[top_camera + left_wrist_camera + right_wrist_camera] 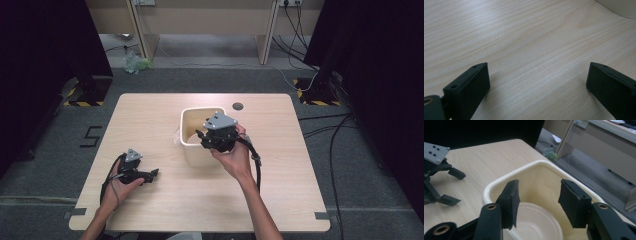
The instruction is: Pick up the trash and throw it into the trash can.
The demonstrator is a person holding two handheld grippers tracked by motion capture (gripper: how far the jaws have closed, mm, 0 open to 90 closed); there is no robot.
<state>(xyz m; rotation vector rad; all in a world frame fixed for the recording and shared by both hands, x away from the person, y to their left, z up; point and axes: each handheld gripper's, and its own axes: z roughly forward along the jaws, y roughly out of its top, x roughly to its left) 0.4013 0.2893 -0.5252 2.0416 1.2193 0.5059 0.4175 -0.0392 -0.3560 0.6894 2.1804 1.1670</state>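
We found the left gripper (150, 174) resting on the table (150, 115), jaws spread wide with nothing between them. To its right stood the cream bin (192, 150), a white bowl (537, 222) lying inside. The right gripper (537, 200) hung over the bin's rim, jaws released and parted, empty. We judged the bowl just dropped; next, withdrawal clear of the rim.

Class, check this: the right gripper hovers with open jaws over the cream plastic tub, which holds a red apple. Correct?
Not quite. The right gripper does hover with open jaws over the cream plastic tub, but the right gripper view shows a cream round bowl inside, not an apple.
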